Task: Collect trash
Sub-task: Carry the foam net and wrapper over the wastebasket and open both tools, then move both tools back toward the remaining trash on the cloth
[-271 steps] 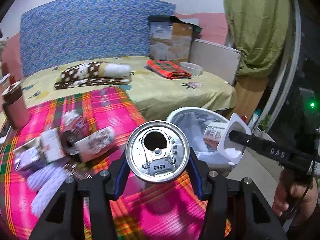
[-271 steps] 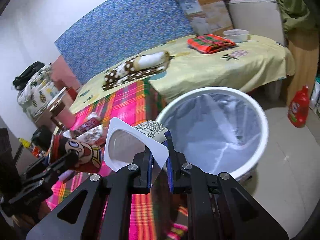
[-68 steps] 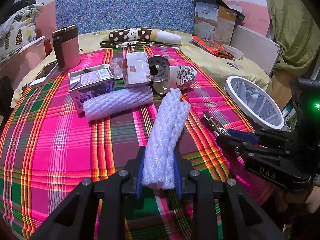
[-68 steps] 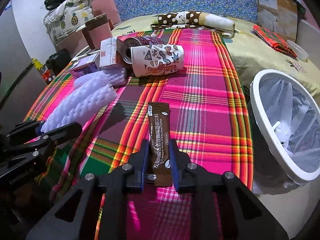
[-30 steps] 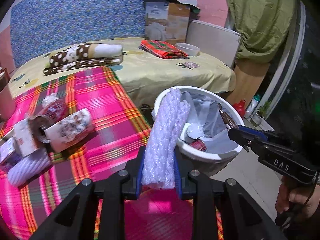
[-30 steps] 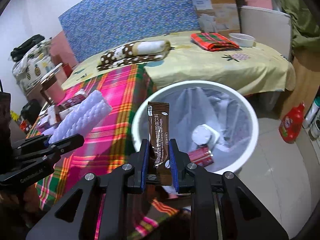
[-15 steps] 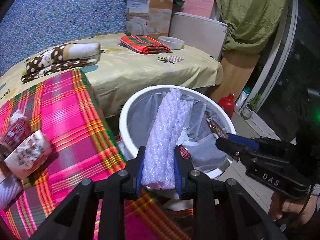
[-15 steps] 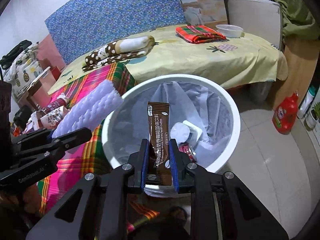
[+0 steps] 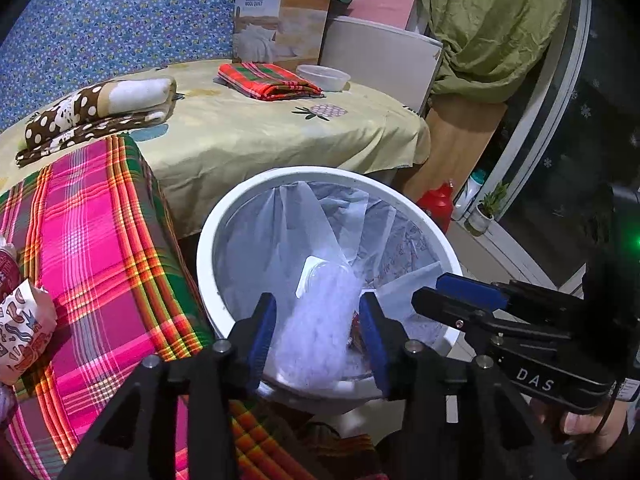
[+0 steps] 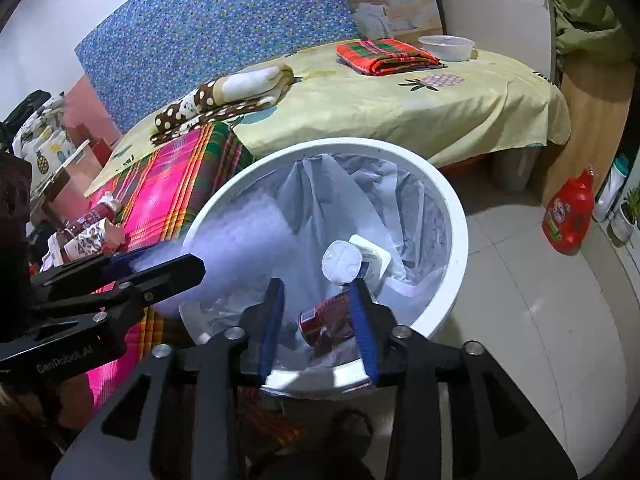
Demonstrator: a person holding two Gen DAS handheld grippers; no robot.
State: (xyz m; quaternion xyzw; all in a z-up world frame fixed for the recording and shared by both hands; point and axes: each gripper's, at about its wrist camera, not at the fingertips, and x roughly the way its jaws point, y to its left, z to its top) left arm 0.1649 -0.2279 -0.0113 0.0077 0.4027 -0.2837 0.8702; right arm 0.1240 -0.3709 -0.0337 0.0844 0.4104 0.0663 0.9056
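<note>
Two grippers: left gripper (image 9: 318, 334) and right gripper (image 10: 318, 322), fingers wide apart, holding nothing.
Bin: white bin (image 10: 456, 216) already contains foam roll (image 9: 320, 312), can (image 10: 326, 318), cup (image 10: 352, 260).
Left: paper cup (image 9: 24, 330) on tabletop (image 9: 100, 240).

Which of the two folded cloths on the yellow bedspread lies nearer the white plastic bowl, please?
The red-and-green plaid cloth lies right beside the white bowl; the brown polka-dot blanket lies well away, by the pink tablecloth.
</note>
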